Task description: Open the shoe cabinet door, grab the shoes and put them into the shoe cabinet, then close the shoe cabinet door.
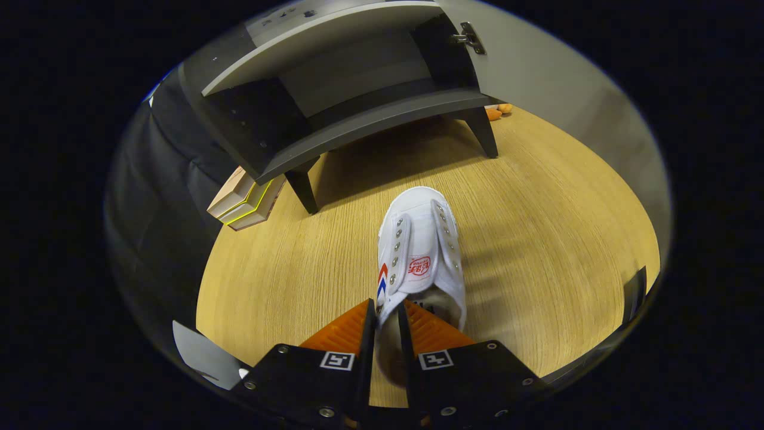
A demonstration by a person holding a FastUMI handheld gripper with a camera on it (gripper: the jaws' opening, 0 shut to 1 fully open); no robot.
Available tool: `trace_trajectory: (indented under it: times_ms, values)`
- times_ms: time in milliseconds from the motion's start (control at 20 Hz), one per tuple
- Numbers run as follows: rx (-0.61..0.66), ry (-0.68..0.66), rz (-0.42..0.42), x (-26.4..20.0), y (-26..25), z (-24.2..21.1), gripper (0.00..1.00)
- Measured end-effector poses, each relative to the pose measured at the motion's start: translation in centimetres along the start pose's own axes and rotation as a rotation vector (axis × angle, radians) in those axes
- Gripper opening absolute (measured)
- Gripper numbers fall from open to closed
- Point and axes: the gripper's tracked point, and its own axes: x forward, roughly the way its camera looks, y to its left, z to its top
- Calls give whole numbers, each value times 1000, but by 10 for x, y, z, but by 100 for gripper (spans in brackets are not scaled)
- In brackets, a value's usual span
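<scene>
A white canvas shoe point(421, 251) with a red mark on its tongue and red and blue stripes on its side hangs just above the wooden floor, toe pointing away from me. My gripper point(387, 313) is shut on the shoe's left collar edge, one finger outside the wall and one inside the opening. Beyond the shoe stands the dark shoe cabinet point(352, 101) on short legs. Its door point(555, 83) is swung open to the right, with a metal hinge point(470, 38) showing, and the inner shelf space is open to view.
A stack of flat boxes point(245, 203) lies on the floor beside the cabinet's left leg point(303, 190). Small orange objects point(498, 111) sit behind the right leg point(486, 134). Black cloth wall runs along the left. Wooden floor point(567, 239) spreads to the right of the shoe.
</scene>
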Motion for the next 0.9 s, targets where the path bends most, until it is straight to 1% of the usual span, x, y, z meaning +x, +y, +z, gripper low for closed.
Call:
trace_trajectory:
  times_ms: [100,200,250,350,550,900]
  values:
    - [-4,-2,-12,8,0,0,25]
    - [-16,-3,-21,10,3,1,13]
    - [-20,-5,-27,8,4,1,5]
    - [-17,-16,-33,6,4,5,0]
    - [-6,-50,-46,-7,1,28,0]
    - [-86,-115,-71,-55,18,51,0]
